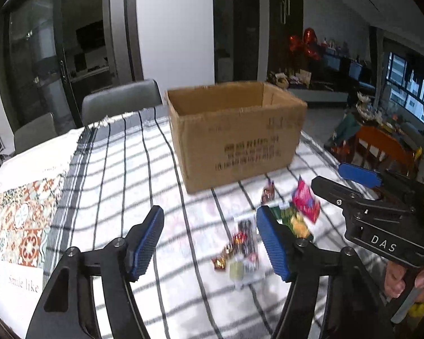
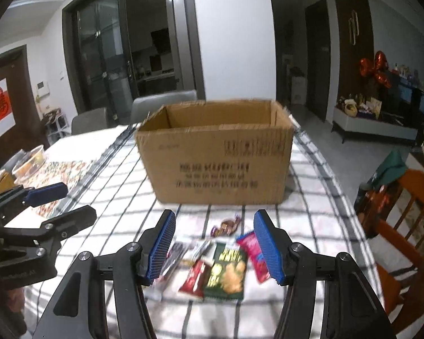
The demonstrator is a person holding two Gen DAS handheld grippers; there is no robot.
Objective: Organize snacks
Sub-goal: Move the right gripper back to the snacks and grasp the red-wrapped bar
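Checked tablecloth (image 2: pixel 311 169) covers the table. Open-topped cardboard box (image 2: pixel 217 152) stands at 12 o'clock in both wrist views; interior contents not visible. Snack packets lie on the cloth at the box's near side, apart from it: green packet (image 2: pixel 227 274) at 6 o'clock of the box, dark red packet (image 2: pixel 195 278) touching its 9 o'clock edge, pink packet (image 2: pixel 254 254) at its 2 o'clock. Left gripper (image 1: pixel 210 243) jaws spread, empty. Right gripper (image 2: pixel 214 245) jaws spread, empty, above the packets.
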